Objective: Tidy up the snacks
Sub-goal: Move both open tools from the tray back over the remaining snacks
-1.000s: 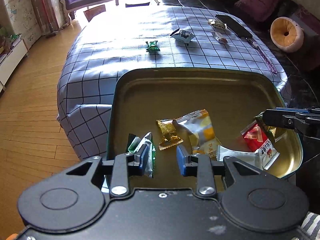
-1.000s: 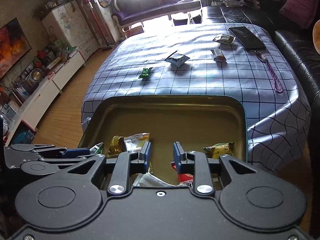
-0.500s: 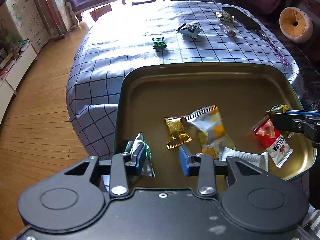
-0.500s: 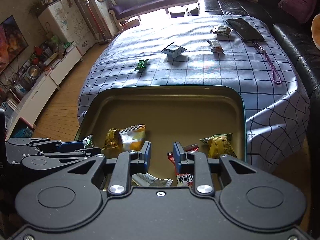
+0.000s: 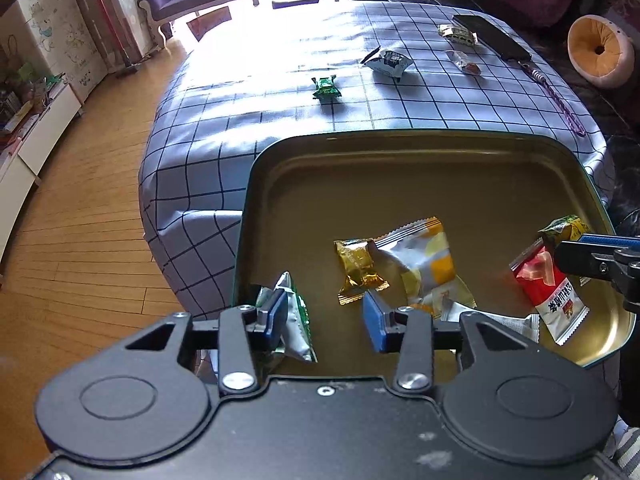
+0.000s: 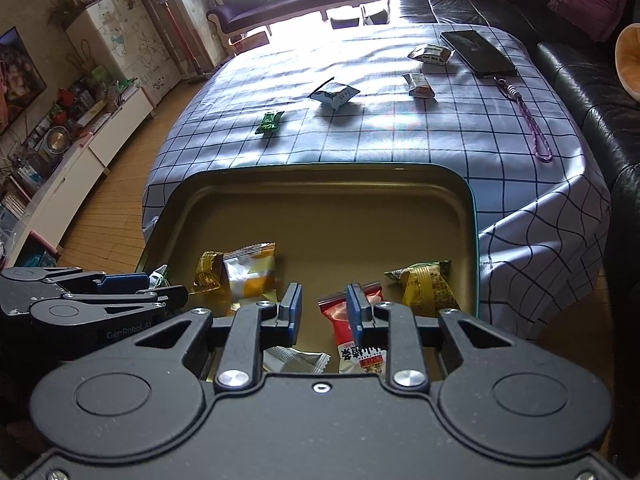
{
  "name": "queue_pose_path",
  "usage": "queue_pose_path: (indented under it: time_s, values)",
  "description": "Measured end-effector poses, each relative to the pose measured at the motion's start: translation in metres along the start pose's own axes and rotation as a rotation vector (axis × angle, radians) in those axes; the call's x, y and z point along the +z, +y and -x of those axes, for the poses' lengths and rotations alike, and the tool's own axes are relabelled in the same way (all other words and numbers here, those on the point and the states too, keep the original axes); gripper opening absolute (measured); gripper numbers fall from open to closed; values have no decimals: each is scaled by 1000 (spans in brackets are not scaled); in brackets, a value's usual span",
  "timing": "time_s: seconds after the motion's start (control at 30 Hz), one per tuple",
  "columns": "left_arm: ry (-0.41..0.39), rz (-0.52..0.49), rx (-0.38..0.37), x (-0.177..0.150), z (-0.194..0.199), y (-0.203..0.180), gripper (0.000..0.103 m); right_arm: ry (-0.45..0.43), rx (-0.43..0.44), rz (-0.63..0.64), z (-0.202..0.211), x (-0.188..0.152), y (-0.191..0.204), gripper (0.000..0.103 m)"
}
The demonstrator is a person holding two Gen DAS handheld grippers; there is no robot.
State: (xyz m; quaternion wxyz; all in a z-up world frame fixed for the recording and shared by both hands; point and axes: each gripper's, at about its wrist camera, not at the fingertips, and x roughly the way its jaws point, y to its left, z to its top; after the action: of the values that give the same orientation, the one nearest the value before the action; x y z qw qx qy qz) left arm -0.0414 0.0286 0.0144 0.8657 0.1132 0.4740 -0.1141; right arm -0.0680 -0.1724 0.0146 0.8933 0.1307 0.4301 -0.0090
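We see the table (image 6: pixel 400 136) under a checked cloth, and at its near end a gold tin tray (image 5: pixel 420 184) with a dark green rim. Still out on the cloth lie a green candy (image 5: pixel 326 87), a white-and-blue packet (image 5: pixel 387 61) and two small packets beside a black phone (image 6: pixel 478 52). In the tray we count a yellow-and-silver pouch (image 5: pixel 424 264), a red sachet (image 5: pixel 550 292), a green-and-yellow packet (image 6: pixel 426 286), a gold candy (image 5: pixel 358 270), a silver-and-green packet (image 5: pixel 294 320) and a white sachet (image 6: pixel 292 360).

The left gripper (image 5: pixel 326 314) has just been widening its fingers; they stand partly apart, the silver-and-green packet just beside the left finger, unclamped. The right gripper (image 6: pixel 323 310) hangs partly open above the red sachet, gripping nothing.
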Motion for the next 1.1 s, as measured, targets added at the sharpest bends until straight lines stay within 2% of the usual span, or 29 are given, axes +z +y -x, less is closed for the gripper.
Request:
queue_pose_path:
  time_s: [0.17, 0.43, 0.63, 1.03, 1.07, 1.1]
  values:
    - [-37, 36, 16, 7, 7, 7, 50, 18, -20, -2, -4, 2, -1, 37]
    - [-56, 88, 25, 21, 9, 15, 50, 62, -60, 28, -13, 2, -1, 37]
    - [-80, 57, 30, 31, 8, 13, 50, 102, -104, 85, -18, 7, 0, 37]
    - [-143, 19, 58, 64, -1, 14, 50, 169, -91, 149, -22, 32, -2, 37]
    - [-143, 18, 54, 67, -2, 14, 50, 170, -90, 153, -22, 35, -3, 39]
    - [-141, 18, 49, 70, -4, 15, 50, 172, -87, 155, -22, 38, -4, 46]
